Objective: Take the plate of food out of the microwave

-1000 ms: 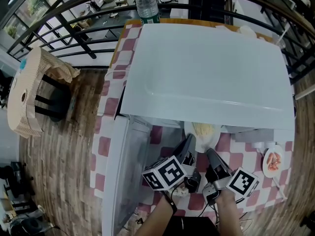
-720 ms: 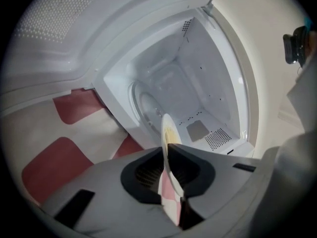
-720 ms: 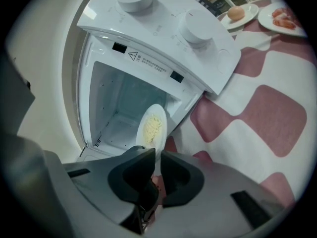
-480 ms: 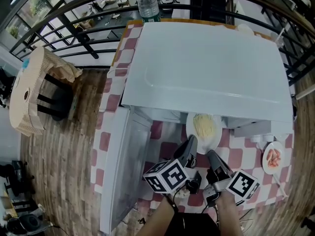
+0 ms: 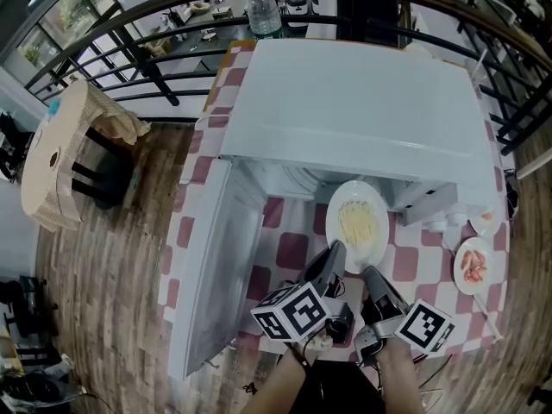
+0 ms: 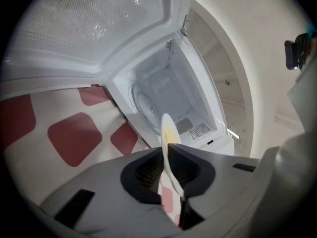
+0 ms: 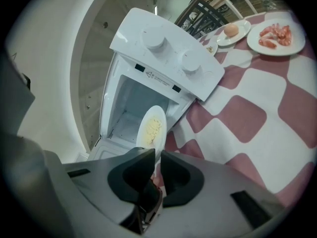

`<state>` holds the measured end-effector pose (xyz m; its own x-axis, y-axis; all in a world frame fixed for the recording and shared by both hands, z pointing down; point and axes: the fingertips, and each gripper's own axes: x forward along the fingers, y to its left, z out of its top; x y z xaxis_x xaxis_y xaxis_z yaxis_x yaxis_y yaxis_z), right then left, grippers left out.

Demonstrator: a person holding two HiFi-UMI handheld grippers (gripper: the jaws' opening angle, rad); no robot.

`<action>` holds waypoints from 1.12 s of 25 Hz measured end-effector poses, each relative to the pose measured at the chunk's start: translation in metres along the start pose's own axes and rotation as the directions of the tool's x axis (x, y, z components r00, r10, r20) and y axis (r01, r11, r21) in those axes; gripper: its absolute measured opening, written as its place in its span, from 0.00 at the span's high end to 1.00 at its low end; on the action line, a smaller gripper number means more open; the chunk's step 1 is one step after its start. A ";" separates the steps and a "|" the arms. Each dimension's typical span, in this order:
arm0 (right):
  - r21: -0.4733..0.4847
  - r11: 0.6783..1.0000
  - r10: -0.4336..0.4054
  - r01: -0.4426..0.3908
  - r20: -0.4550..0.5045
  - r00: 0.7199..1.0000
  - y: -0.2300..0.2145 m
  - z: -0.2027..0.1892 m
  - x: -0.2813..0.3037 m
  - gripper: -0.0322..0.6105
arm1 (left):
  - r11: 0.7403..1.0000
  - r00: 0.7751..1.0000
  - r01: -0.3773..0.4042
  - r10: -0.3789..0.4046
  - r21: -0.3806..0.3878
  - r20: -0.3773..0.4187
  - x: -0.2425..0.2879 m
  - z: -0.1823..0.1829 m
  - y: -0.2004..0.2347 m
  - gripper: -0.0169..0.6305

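A white plate (image 5: 356, 222) with yellow noodles hangs just outside the open white microwave (image 5: 362, 119), over the checked cloth. My left gripper (image 5: 335, 250) is shut on its near rim. My right gripper (image 5: 369, 272) grips the same rim a little to the right. In the left gripper view the plate (image 6: 166, 130) is edge-on between the closed jaws of the left gripper (image 6: 166, 145), with the empty oven cavity (image 6: 163, 90) behind. In the right gripper view the plate (image 7: 151, 128) rises from the right gripper (image 7: 157, 155). Its jaws have just been opening slightly, with the rim still pinched between them.
The microwave door (image 5: 216, 274) swings open to the left. A plate of pink food (image 5: 473, 266) and a small dish (image 5: 483, 221) sit on the table at the right, beside the control panel (image 7: 163, 48). A water bottle (image 5: 263, 7) stands behind the oven.
The plate has come out from under the microwave's top toward me and now shows whole. Both grippers have drawn back with it.
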<state>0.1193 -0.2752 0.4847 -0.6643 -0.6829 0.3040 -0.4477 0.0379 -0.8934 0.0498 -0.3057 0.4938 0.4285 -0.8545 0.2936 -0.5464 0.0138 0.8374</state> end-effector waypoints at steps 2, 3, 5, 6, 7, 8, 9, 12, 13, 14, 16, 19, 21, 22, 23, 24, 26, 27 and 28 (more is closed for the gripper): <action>0.003 1.000 0.008 -0.008 0.000 1.000 0.002 -0.003 -0.008 0.89 | 1.000 1.000 -0.001 0.001 0.002 0.008 -0.007 -0.005 -0.004 0.88; 0.002 1.000 0.012 -0.012 -0.001 1.000 0.003 -0.005 -0.012 0.89 | 1.000 1.000 -0.002 0.002 0.003 0.012 -0.011 -0.007 -0.006 0.88; 0.000 1.000 0.016 -0.016 -0.006 1.000 0.004 -0.009 -0.021 0.89 | 1.000 1.000 -0.006 0.006 0.005 0.016 -0.019 -0.013 -0.010 0.88; -0.002 1.000 0.016 -0.016 -0.009 1.000 0.004 -0.012 -0.025 0.89 | 1.000 1.000 -0.007 0.007 0.005 0.018 -0.023 -0.015 -0.011 0.88; 0.000 1.000 0.011 -0.011 -0.012 1.000 0.003 -0.014 -0.029 0.89 | 1.000 1.000 -0.008 0.008 0.004 0.021 -0.026 -0.018 -0.011 0.88; 0.008 1.000 -0.002 0.002 -0.014 1.000 0.001 -0.018 -0.033 0.89 | 1.000 1.000 -0.009 0.009 0.002 0.024 -0.029 -0.021 -0.011 0.88; 0.014 1.000 -0.010 0.010 -0.017 1.000 -0.001 -0.021 -0.036 0.89 | 1.000 1.000 -0.010 0.010 -0.001 0.027 -0.033 -0.023 -0.011 0.88; -0.011 0.999 0.033 -0.034 -0.020 0.999 0.007 -0.025 -0.039 0.89 | 1.000 0.999 -0.011 0.011 -0.007 0.034 -0.041 -0.028 -0.011 0.88; -0.017 0.999 0.039 -0.039 -0.021 0.999 0.009 -0.026 -0.040 0.89 | 1.000 0.999 -0.010 0.011 -0.007 0.037 -0.044 -0.028 -0.012 0.88; -0.019 0.999 0.038 -0.038 -0.023 0.999 0.009 -0.027 -0.042 0.89 | 1.000 0.999 -0.010 0.010 -0.007 0.039 -0.046 -0.028 -0.012 0.88; -0.013 0.999 0.031 -0.031 -0.024 0.999 0.010 -0.031 -0.045 0.89 | 1.000 0.999 -0.009 0.009 -0.010 0.041 -0.051 -0.030 -0.012 0.88; -0.007 1.000 0.026 -0.027 -0.024 0.999 0.011 -0.038 -0.050 0.89 | 1.000 0.999 -0.011 0.011 -0.010 0.042 -0.057 -0.033 -0.012 0.88; -0.010 1.000 0.028 -0.028 -0.024 0.999 0.011 -0.040 -0.053 0.89 | 1.000 0.999 -0.011 0.011 -0.009 0.043 -0.060 -0.035 -0.013 0.88; -0.012 0.999 0.030 -0.030 -0.025 0.999 0.012 -0.040 -0.054 0.89 | 1.000 0.999 -0.011 0.011 -0.009 0.044 -0.062 -0.036 -0.013 0.88; -0.013 0.999 0.029 -0.029 -0.025 0.999 0.012 -0.042 -0.055 0.89 | 1.000 0.999 -0.010 0.011 -0.010 0.045 -0.064 -0.036 -0.013 0.88; -0.014 1.000 0.026 -0.027 -0.025 0.999 0.012 -0.043 -0.056 0.89 | 1.000 0.999 -0.009 0.010 -0.011 0.045 -0.065 -0.037 -0.013 0.88; -0.017 0.999 0.030 -0.030 -0.022 0.999 0.014 -0.046 -0.056 0.89 | 1.000 0.999 -0.006 0.007 -0.012 0.043 -0.067 -0.036 -0.012 0.88; -0.017 0.999 0.034 -0.034 -0.020 0.999 0.015 -0.047 -0.055 0.89 | 1.000 0.999 -0.005 0.006 -0.012 0.042 -0.068 -0.036 -0.011 0.88; -0.016 0.999 0.035 -0.035 -0.019 0.999 0.016 -0.049 -0.055 0.89 | 1.000 0.999 -0.005 0.006 -0.012 0.042 -0.070 -0.036 -0.010 0.88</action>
<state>0.1196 -0.2010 0.4703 -0.6909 -0.6671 0.2787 -0.4337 0.0740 -0.8980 0.0510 -0.2274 0.4813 0.3949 -0.8753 0.2791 -0.5397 0.0248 0.8415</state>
